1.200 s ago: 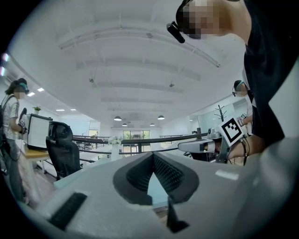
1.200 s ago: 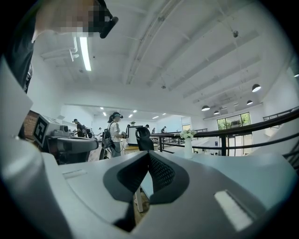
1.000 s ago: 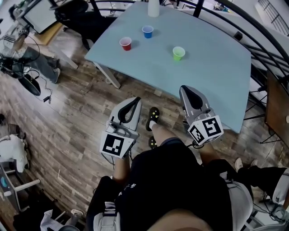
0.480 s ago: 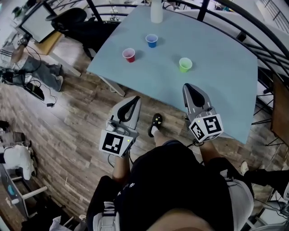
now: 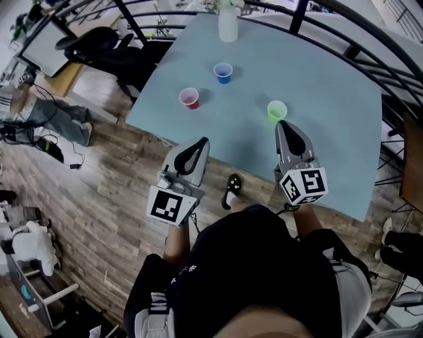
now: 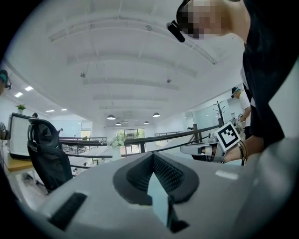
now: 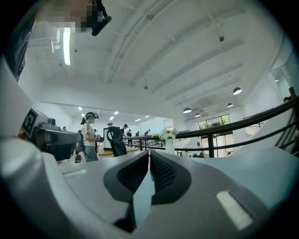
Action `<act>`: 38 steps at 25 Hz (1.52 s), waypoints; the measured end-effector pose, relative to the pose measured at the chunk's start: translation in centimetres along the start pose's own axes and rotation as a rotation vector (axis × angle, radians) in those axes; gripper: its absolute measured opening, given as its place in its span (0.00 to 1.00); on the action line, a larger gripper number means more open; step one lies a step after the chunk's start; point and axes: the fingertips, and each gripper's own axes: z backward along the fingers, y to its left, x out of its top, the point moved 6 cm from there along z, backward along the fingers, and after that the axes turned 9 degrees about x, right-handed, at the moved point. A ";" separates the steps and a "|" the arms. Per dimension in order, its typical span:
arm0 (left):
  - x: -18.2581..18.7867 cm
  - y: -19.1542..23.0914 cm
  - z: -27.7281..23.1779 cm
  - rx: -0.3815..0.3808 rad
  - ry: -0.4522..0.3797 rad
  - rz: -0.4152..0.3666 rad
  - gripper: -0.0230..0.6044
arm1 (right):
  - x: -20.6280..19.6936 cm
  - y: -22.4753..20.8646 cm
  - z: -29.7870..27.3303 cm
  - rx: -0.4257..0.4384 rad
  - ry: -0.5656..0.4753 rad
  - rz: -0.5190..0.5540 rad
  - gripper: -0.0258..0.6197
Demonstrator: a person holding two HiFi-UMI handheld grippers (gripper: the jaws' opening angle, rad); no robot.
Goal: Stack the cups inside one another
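Three small cups stand apart on the light blue table (image 5: 330, 79): a red cup (image 5: 189, 98) at the left, a blue cup (image 5: 223, 72) farther back, and a green cup (image 5: 277, 110) at the right. My right gripper (image 5: 282, 123) is shut and empty, held level, its tip just short of the green cup's near side. My left gripper (image 5: 203, 140) is also shut and empty, with its tip over the table's near edge, a good way short of the red cup. Both gripper views show closed jaws, left (image 6: 152, 155) and right (image 7: 149, 152); no cup is clearly visible in them.
A white vase (image 5: 227, 26) with flowers stands at the table's far edge. Black railings (image 5: 344, 20) run behind the table. A black office chair (image 5: 99, 39) and a monitor (image 5: 43, 46) are at the far left. My shoe (image 5: 231, 188) is on the wooden floor (image 5: 99, 198).
Both grippers have come forward toward the table. The right tip has drawn up to the green cup, and the left tip has reached the table's near edge. Jaws stayed shut.
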 end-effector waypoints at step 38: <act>-4.1 10.3 -11.6 -0.118 0.085 0.025 0.02 | -12.5 -9.2 -8.0 -0.348 0.372 0.042 0.61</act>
